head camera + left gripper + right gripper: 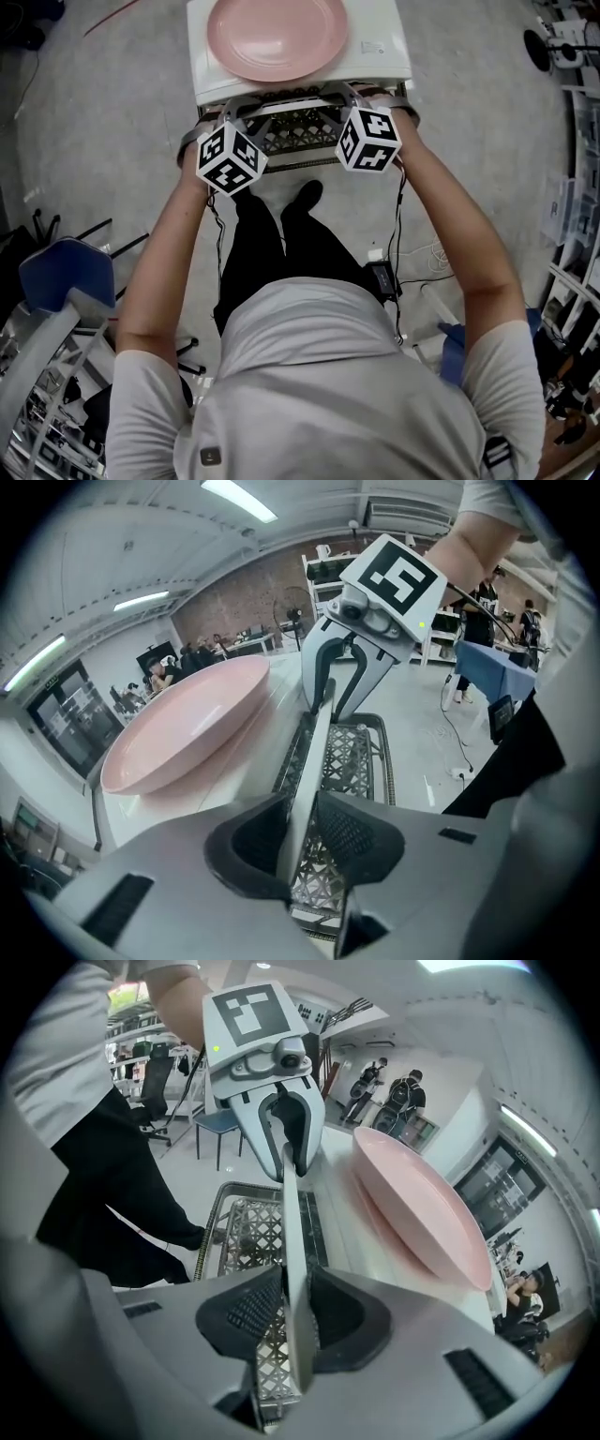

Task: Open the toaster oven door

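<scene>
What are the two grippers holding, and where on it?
The white handle. The left gripper pinches it near its left end, and the right gripper pinches it near its right end.

A big pink plate (277,36) lies flat, right way up. Down on the gray floor (112,103) there is a blue chair (64,272), and a small black box (382,277) lies near a white cord (429,253). Far back, 2 people (408,1099) stand with bags on their backs.

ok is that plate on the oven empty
Empty: the pink plate on the oven shows a bare surface with nothing on it.
</scene>
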Demonstrator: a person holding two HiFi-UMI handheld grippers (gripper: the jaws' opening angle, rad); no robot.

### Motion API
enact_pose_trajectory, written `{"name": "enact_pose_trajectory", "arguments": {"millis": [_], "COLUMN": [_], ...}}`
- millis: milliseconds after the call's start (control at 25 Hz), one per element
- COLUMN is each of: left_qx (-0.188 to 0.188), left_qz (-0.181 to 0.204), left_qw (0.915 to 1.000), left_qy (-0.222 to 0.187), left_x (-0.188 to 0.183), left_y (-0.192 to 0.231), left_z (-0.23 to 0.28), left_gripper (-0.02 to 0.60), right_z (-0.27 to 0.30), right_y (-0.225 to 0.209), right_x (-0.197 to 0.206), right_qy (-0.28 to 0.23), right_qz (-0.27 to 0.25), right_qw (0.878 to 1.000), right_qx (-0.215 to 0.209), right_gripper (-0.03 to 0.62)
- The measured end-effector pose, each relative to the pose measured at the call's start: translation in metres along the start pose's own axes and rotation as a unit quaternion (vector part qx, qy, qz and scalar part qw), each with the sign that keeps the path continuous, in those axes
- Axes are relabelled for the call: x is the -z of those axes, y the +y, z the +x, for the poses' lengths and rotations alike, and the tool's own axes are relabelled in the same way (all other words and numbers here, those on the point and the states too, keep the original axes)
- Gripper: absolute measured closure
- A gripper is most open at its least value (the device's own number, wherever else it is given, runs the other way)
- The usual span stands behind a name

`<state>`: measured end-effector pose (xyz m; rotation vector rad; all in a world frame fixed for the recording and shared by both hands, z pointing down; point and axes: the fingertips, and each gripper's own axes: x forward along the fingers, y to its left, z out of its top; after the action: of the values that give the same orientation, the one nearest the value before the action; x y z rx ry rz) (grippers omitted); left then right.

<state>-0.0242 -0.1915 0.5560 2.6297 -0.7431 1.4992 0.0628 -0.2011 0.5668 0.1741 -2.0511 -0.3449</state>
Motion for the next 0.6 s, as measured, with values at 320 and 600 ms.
{"name": "enact_pose_trajectory", "arguments": {"millis": [320,600], "left_qx": [-0.011,-0.018], "left_qz": [0.008,0.007], "left_qw": [0.9999,0.9998], "left_qy": [-0.005,-0.005], "left_x": [-0.0002,0.0024], "left_y": [0.0005,-0.0003], "left_z": [0.0035,0.0018], "left_gripper": [0.472,0.468], "right_z": [0.0026,0.0032], "right_y": [0.0004,0.0024], "right_x": [0.0031,-0.0001], "right_qy": [0.008,0.01], "right_qz": [-0.01,-0.004], "right_qw": [1.0,1.0], "right_qx": [-0.001,0.007], "right_gripper": [0.493,0.493]}}
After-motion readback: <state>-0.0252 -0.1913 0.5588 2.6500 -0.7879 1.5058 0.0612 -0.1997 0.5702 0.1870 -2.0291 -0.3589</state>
